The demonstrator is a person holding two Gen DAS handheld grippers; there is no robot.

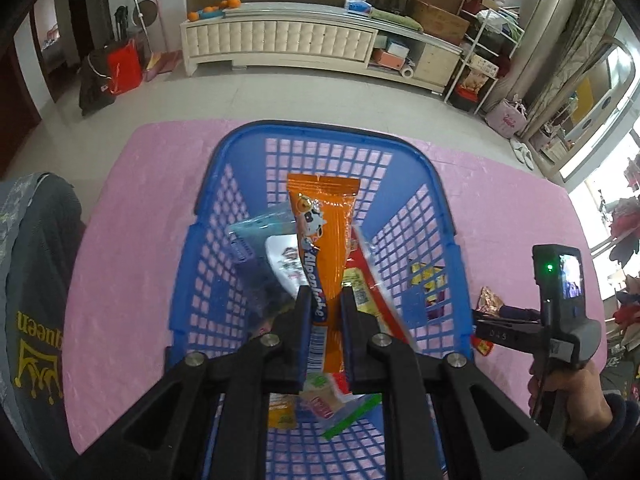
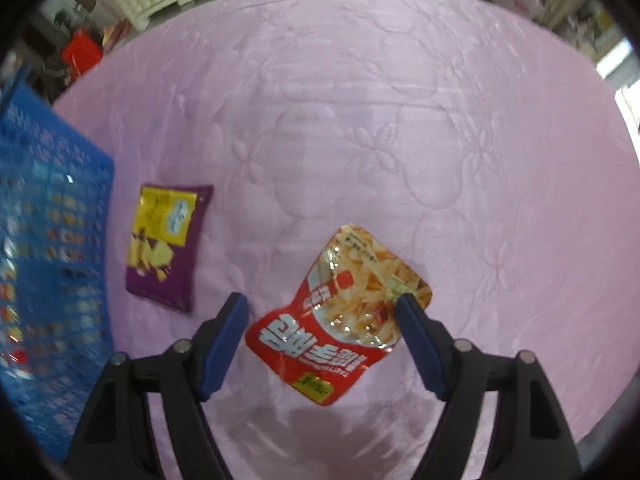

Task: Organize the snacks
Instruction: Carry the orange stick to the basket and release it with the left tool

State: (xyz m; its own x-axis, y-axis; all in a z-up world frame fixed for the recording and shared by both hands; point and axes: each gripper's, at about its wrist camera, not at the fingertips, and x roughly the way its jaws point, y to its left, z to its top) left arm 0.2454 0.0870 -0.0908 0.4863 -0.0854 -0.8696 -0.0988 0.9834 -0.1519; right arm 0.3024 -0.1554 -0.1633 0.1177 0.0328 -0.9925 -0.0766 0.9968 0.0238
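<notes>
Left gripper (image 1: 325,300) fingers pinch orange "Alpenliebe" packet (image 1: 324,240) over blue basket (image 1: 416,160).

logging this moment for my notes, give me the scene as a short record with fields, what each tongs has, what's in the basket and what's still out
surface: pink quilted cloth
basket: blue plastic lattice basket, several packets already inside
left tongs: shut on long orange foil snack tube, held over the basket
right tongs: open, pointing down, straddling red crinkly snack pouch
red pouch: flat on the cloth, not gripped
still out: purple and yellow chip packet, flat on the cloth beside the basket
</notes>
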